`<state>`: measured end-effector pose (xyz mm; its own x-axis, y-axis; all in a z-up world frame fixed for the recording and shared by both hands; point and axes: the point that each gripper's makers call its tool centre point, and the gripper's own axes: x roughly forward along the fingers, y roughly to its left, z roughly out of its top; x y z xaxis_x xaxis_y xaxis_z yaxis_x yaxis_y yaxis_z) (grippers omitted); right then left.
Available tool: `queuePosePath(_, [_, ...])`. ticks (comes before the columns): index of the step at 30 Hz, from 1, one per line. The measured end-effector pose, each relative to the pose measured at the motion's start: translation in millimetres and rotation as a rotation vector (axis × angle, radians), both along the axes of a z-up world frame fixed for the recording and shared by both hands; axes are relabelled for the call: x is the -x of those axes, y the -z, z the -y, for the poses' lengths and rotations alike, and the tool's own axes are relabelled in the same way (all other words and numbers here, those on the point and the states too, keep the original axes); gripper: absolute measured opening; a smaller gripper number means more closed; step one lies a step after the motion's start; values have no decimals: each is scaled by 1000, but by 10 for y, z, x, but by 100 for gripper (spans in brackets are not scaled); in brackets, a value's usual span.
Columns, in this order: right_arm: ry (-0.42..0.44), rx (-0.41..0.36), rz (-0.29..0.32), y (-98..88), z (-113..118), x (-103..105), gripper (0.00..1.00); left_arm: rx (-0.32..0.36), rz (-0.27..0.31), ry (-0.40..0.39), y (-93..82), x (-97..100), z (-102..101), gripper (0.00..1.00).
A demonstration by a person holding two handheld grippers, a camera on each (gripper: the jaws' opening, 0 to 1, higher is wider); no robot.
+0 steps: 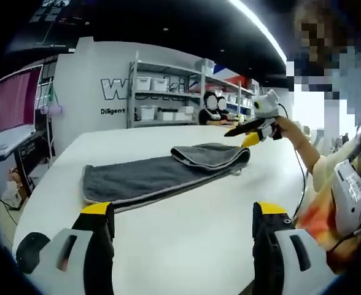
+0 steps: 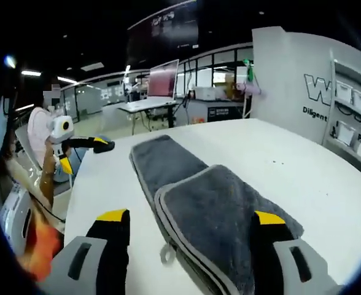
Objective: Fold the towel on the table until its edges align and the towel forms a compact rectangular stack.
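A long grey towel (image 1: 150, 175) with pale edging lies lengthwise on the white table (image 1: 180, 246). Its right end is folded back into a doubled flap (image 1: 212, 153). My left gripper (image 1: 183, 209) is open above bare table, short of the towel's near edge. My right gripper (image 1: 239, 135), held in a hand, hovers by the folded end. In the right gripper view the same towel (image 2: 168, 163) runs away from me, and the right gripper (image 2: 191, 216) is open with the flap (image 2: 223, 215) between its jaws. The left gripper (image 2: 91, 150) hangs at the table's left side.
The table (image 2: 279, 153) ends in a rounded edge near me on the left. A person's arm in an orange sleeve (image 1: 318, 215) is at the right. Shelves with white bins (image 1: 162, 98), seated people (image 1: 212, 110) and a desk with a screen (image 2: 159, 92) stand beyond the table.
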<state>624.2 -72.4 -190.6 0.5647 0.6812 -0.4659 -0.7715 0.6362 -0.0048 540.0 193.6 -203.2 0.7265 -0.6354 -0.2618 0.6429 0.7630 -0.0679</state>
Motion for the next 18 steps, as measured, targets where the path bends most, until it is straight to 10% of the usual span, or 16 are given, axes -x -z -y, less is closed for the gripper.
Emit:
queuePosePath(13, [32, -28, -14, 211, 528, 383, 99, -61, -27, -9, 28, 13, 81, 92])
queuePosePath(18, [31, -110, 72, 24, 629, 404, 99, -62, -34, -16, 18, -19, 143, 91])
